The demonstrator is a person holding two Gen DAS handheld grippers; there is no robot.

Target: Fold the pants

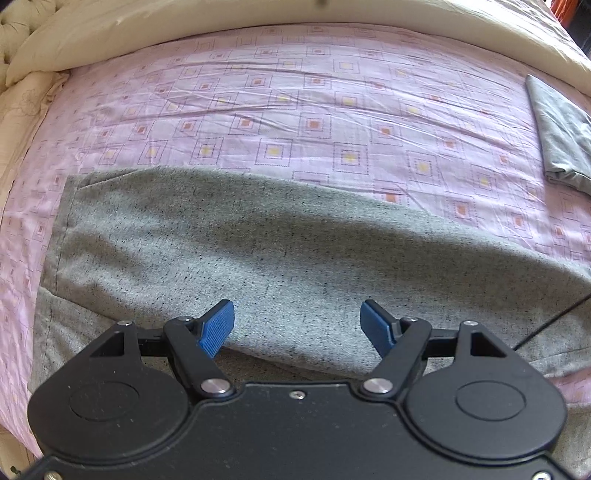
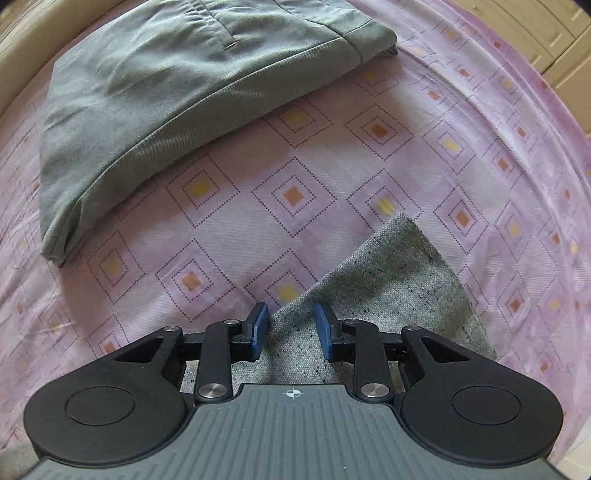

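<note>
Pants point(image 1: 258, 251) made of speckled grey cloth lie flat on the bed, right under and ahead of your left tongs point(image 1: 297, 325). Your left tongs hang just above the cloth with the blue tips spread wide, and they hold nothing. That looks like a good spot to come down and pinch the cloth for a fold. Your right tongs point(image 2: 291, 326) are partly open, with a smaller gap, and they hold nothing too. One end of the pants point(image 2: 388, 295) sits between and just past their tips, so I think you are lined up to grab that end. I cannot tell if the tips touch the cloth yet. Up ahead and to the left of your right tongs lies another pair, plain grey-green folded pants point(image 2: 166, 92), set well apart so they stay out of the way. The bed has a pink sheet point(image 1: 295, 122) with little square shapes and some soft wrinkles. A cream quilt point(image 1: 221, 29) is bunched along the far side. Pale cupboards point(image 2: 535, 33) show past the bed, far right of your right tongs.
</note>
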